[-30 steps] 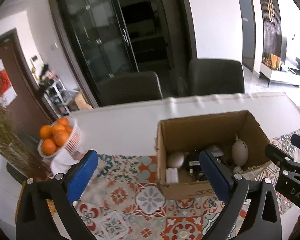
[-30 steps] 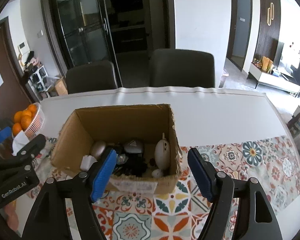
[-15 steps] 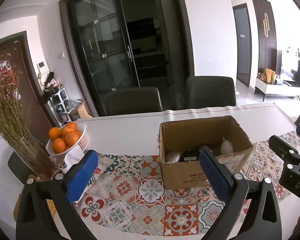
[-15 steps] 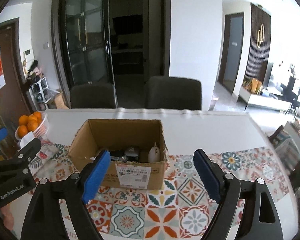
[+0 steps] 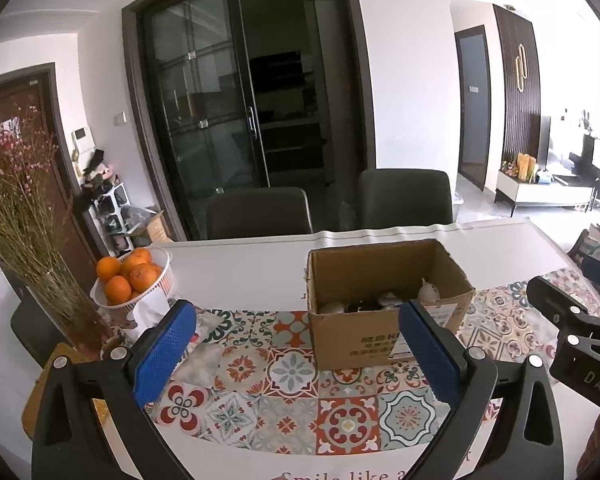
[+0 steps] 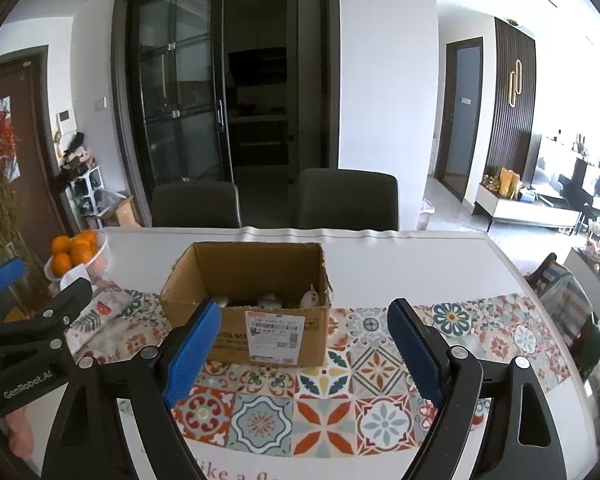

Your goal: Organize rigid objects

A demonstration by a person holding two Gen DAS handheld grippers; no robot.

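An open cardboard box [image 5: 384, 336] [image 6: 236, 332] stands on the patterned table runner. Inside it lie several small rigid objects, among them a white egg-shaped one [image 5: 427, 293] [image 6: 310, 299] and dark items. My left gripper [image 5: 298, 354] is open and empty, held back from the box and to its left. My right gripper [image 6: 306, 354] is open and empty, in front of the box and apart from it. Each gripper shows at the edge of the other's view.
A white basket of oranges [image 5: 134, 280] [image 6: 78, 254] and a vase of dried flowers [image 5: 24, 216] stand at the table's left. A folded patterned cloth [image 6: 100, 312] lies left of the box. Two dark chairs [image 5: 260, 212] [image 6: 346, 200] stand behind the white table [image 5: 240, 268].
Both grippers have pulled back and up from the box, so it looks smaller and farther. Both stayed open and empty.
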